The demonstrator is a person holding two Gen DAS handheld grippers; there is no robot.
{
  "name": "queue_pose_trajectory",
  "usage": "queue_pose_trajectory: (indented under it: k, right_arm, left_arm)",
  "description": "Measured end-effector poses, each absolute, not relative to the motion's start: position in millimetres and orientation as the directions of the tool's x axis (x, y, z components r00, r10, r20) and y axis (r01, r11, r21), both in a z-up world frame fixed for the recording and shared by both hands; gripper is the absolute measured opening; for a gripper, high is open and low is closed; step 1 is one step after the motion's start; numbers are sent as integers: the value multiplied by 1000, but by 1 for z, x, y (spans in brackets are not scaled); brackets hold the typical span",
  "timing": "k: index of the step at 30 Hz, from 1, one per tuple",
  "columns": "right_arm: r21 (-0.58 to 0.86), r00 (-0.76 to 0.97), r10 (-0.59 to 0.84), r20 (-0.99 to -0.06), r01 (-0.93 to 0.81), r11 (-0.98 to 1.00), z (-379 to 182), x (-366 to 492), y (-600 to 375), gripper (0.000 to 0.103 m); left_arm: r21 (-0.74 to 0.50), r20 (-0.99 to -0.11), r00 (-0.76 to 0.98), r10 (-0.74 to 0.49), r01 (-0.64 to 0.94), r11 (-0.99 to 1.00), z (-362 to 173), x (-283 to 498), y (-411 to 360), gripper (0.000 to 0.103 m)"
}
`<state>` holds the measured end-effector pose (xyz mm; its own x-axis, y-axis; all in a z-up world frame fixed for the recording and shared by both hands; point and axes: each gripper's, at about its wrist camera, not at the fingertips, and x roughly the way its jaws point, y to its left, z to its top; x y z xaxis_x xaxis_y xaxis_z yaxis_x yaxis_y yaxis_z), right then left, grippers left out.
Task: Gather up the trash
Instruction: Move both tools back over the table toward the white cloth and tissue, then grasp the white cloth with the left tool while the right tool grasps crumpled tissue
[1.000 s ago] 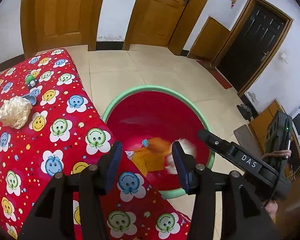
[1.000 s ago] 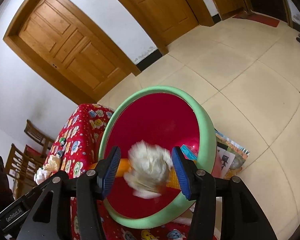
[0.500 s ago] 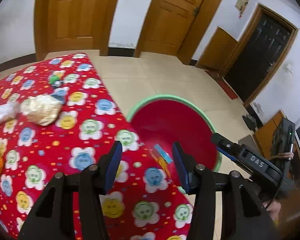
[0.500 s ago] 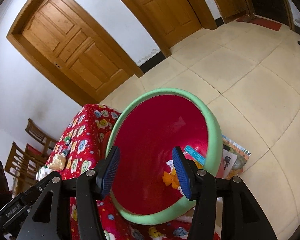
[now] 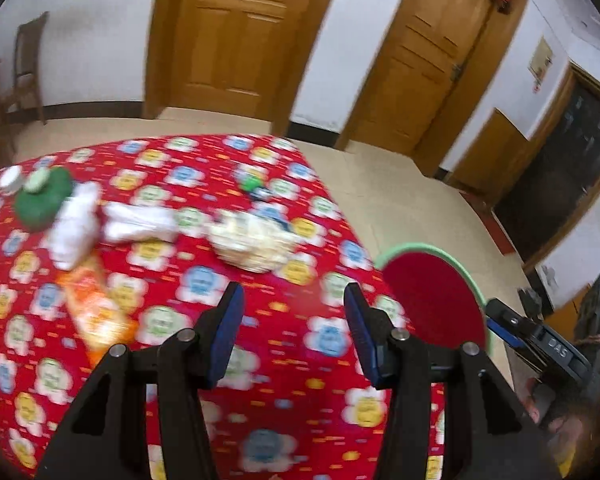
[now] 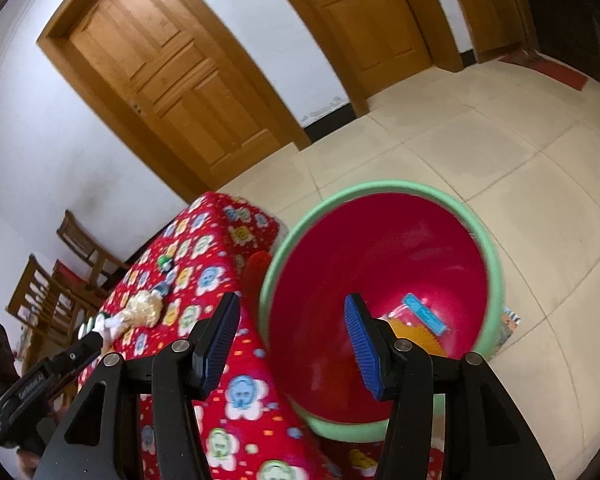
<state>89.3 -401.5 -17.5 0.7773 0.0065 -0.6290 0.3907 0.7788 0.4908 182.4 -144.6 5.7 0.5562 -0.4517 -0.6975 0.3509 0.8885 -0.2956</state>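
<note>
- Bench (image 5: pixel 276 344) litter, orange packet (image 5: pixel 96 312) included, shows only from the left wrist.
- Basin (image 6: pixel 496 264) contents show only from the right wrist.
- Left gripper (image 5: pixel 292 336) and right gripper (image 6: pixel 288 344): jaws spread, empty.

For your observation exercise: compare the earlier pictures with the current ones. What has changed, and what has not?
The white wad that was between the right tool's pads is gone; the tool is empty over the bin. The left tool has swung from the bin to over the table. Both tools stay open; the trash on the table lies as before.
</note>
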Motion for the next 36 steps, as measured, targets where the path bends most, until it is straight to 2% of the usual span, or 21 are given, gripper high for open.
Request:
queue_pose_trajectory:
  k: [11,18,28,36]
  right_arm:
    - [449,767,85,-636,279,849,1,141,-346,56]
    - [408,748,125,-652,207,889,7,180,-308,56]
    - [359,688,184,-702,119,926,-10,235,-256,58]
    - [349,649,196,-735,114,930,-34,265,-240,58]
  left_arm:
    - [-235,-711,633,-306,195,952,2,219,-58,52]
    - [-202,-733,633,-251,150,968,-12,247,-33,52]
    - [-237,-750,609,-258,116,964,-39,279,-18,52]
    - [-271,-759,592,-272,94,958,-57,290,-13,52]
